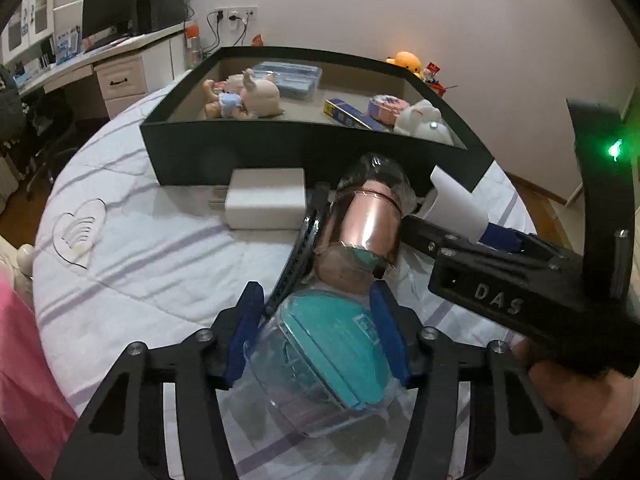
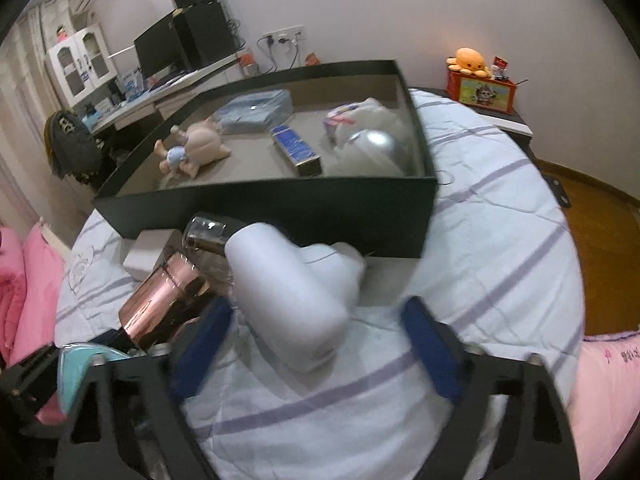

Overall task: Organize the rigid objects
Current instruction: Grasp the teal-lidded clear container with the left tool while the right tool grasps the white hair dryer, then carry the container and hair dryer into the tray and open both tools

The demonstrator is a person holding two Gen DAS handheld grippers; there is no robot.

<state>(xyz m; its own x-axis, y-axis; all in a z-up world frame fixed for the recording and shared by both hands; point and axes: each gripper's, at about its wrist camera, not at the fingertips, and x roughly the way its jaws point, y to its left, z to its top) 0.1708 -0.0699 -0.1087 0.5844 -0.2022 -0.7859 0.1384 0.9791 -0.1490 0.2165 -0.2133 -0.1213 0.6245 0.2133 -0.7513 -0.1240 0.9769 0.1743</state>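
Note:
My left gripper (image 1: 318,320) is shut on a clear round case with a teal insert (image 1: 320,356), held just above the bed. In front of it lie a rose-gold bottle with a clear cap (image 1: 360,224) and a white power adapter (image 1: 266,198). My right gripper (image 2: 316,328) is open around a white plastic object (image 2: 296,296) that lies on the quilt, its fingers wide on either side. The right gripper also shows in the left wrist view (image 1: 452,208). The rose-gold bottle (image 2: 160,300) lies left of the white object.
A large black open box (image 1: 304,152) stands behind the objects; it holds a doll (image 1: 240,94), a blue plastic case (image 1: 290,78), a blue carton (image 1: 348,114) and a white plush toy (image 1: 424,120). A desk with a monitor (image 1: 108,12) is at far left. A pink pillow (image 2: 24,292) lies left.

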